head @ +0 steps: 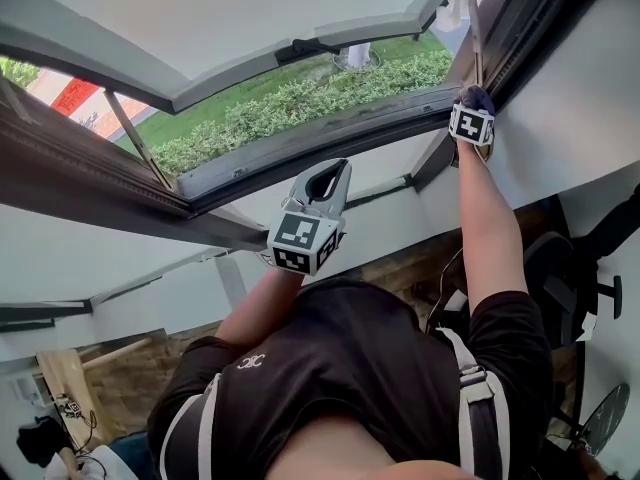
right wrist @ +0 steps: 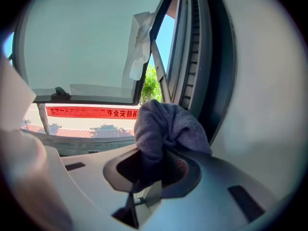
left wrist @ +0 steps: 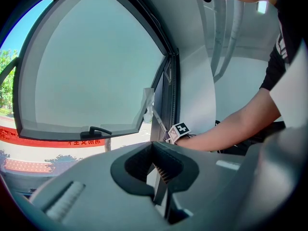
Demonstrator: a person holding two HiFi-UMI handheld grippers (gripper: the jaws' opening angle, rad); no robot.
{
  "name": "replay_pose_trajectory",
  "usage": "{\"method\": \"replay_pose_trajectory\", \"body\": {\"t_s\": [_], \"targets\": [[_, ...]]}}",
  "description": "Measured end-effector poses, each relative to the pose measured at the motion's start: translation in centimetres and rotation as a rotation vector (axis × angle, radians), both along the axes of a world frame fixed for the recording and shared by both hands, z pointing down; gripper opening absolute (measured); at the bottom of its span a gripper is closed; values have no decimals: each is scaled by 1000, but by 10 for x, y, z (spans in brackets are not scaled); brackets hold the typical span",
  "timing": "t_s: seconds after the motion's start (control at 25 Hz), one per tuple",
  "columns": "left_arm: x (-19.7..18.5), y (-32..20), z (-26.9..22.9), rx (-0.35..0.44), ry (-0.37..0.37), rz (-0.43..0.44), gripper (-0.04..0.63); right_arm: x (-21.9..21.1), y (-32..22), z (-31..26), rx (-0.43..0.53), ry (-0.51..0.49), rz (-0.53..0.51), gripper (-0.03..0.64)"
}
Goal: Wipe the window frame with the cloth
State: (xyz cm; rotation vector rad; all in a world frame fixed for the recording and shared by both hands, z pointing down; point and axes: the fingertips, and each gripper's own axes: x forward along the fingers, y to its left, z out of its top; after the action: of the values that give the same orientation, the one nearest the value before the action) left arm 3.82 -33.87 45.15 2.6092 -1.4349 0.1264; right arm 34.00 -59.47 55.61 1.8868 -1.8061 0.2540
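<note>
Right gripper [right wrist: 153, 177] is clamped on the purple-grey cloth [right wrist: 166, 126], held at the corner of the dark window frame [head: 330, 144], beside the white wall [head: 570, 108]. Left gripper [head: 322, 190] hangs before the frame's lower rail, jaws pressed together with nothing between them. Open sash [head: 200, 8] tilts outward over a hedge [head: 300, 103].

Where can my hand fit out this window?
The wide gap over the hedge, between the open sash and the lower window frame, is free. The right corner is crowded: the right gripper holds the cloth there.
</note>
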Motion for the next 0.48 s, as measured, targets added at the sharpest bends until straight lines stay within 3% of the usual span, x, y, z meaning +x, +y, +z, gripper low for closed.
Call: {"method": "replay_pose_trajectory", "body": {"t_s": [0.32, 0.48], "targets": [[-7, -6, 6, -21, 2, -15, 9, 1, 0, 7, 26, 10, 20, 84], [-3, -7, 9, -26, -1, -7, 9, 0, 1, 9, 11, -37, -4, 83]]}}
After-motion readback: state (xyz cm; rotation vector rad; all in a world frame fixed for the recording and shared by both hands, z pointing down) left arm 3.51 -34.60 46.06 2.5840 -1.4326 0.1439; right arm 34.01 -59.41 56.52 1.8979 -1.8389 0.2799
